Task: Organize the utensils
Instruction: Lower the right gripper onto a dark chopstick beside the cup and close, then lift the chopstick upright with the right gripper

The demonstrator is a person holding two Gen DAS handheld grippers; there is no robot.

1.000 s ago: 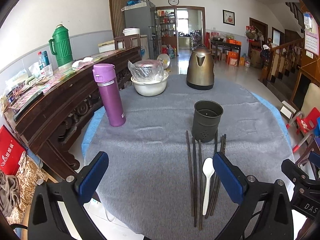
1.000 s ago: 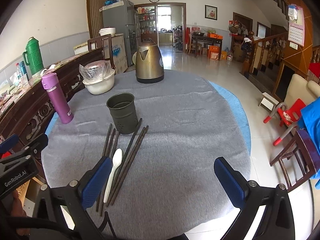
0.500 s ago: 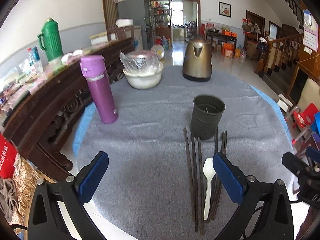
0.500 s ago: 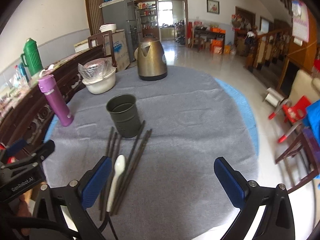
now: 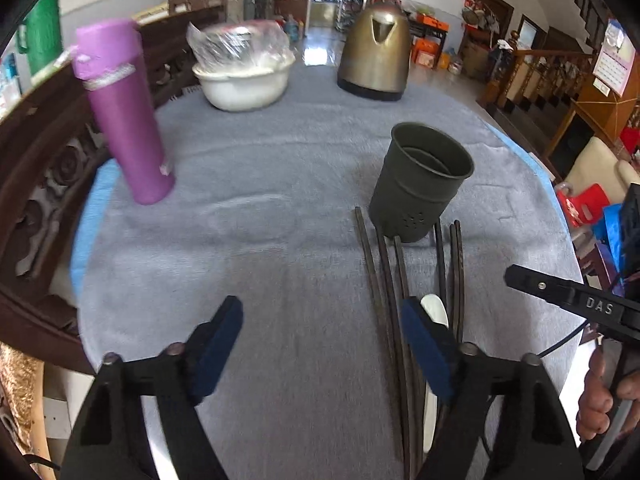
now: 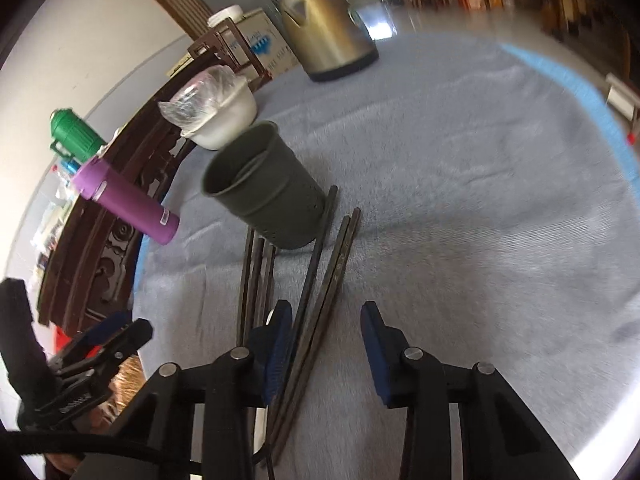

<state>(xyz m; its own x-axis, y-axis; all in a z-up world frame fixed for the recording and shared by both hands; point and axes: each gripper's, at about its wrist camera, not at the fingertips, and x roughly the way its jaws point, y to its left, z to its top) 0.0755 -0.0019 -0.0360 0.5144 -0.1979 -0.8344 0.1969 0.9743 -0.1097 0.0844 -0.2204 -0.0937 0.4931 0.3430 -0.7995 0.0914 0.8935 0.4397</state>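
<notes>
Dark chopsticks [image 5: 390,288] and a white spoon [image 5: 434,309] lie side by side on the gray cloth [image 5: 260,248], just in front of a dark green cup [image 5: 420,184]. The far ends of some chopsticks reach the bottom of the cup.

The left gripper [image 5: 320,334] is above the cloth, to the left of the chopsticks. Its right finger is over the spoon and the nearest sticks. Its jaws have just been closing but are still wide apart, and only bare cloth shows between them.

The right gripper [image 6: 326,340] is over the right side of the bunch. Its jaws have just been closing too, and the gap is smaller now. Two or three chopsticks run between its fingers, but the pads are not pressing on them. It holds nothing.

The left view shows the spoon well, and a hand [image 5: 604,396] on the other tool. In the right view the spoon is almost hidden behind a finger. Both views show a purple bottle [image 5: 124,112], a white bowl [image 5: 244,80] and a brown kettle [image 5: 376,56].
</notes>
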